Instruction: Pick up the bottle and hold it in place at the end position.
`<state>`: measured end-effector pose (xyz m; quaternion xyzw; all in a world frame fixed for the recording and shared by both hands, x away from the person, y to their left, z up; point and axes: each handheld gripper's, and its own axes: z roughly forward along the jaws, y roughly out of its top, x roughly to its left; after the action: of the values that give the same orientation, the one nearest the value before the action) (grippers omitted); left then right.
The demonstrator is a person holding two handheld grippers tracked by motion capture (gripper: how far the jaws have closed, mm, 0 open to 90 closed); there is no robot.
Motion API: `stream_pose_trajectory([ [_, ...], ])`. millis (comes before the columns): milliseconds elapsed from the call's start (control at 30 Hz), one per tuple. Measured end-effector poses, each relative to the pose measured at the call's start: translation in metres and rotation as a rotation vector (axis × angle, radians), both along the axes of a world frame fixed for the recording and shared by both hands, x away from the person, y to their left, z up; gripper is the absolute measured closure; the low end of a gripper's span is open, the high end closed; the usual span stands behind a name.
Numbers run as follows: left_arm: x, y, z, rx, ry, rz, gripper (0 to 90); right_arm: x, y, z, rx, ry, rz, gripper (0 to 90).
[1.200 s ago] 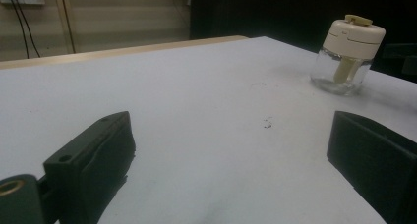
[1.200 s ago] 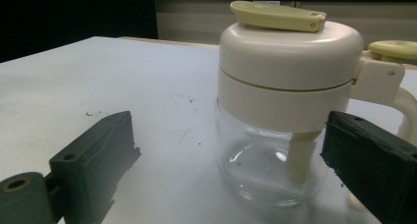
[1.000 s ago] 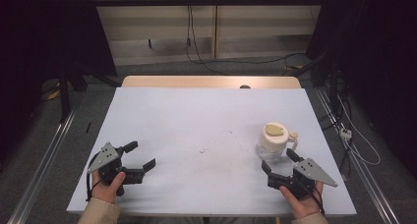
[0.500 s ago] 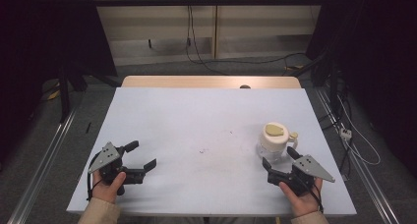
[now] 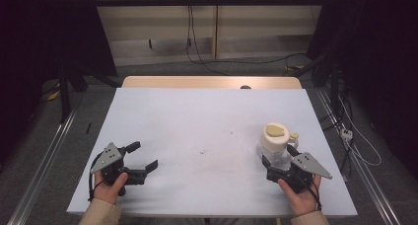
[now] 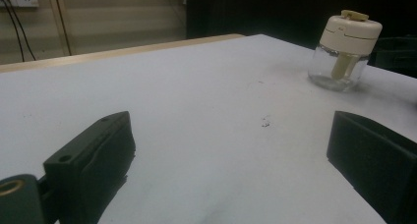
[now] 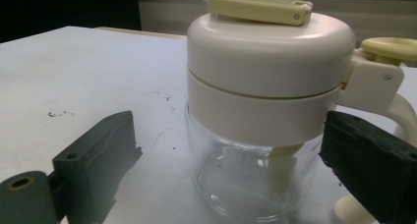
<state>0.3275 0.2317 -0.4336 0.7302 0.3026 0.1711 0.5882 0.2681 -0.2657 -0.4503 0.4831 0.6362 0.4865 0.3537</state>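
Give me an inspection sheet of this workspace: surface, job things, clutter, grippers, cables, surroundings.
Surface: white table, a few small dark specks near the middle.
Job's things: glass jar with cream lid, upright, right side.
Clutter: nothing seen.
Grippers: left hand-held gripper open, low at the near left edge; right hand-held gripper open, jaws on either side of the jar, not touching it.
Cables: black cables hang from a wall socket and run over the floor behind.
Surroundings: dark room, metal rails beside the table.

Jar [image 7: 260, 135] base runs off the bottom edge in the right gripper view — handle cut off right.
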Motion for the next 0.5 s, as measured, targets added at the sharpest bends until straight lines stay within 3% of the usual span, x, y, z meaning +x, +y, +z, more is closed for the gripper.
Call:
stream_pose_trajectory([
  [500, 0.000, 0.000, 0.000, 0.012, 0.002, -0.004, 3.7, 0.015, 0.001, -0.003, -0.012, 0.020, -0.053, 6.0],
])
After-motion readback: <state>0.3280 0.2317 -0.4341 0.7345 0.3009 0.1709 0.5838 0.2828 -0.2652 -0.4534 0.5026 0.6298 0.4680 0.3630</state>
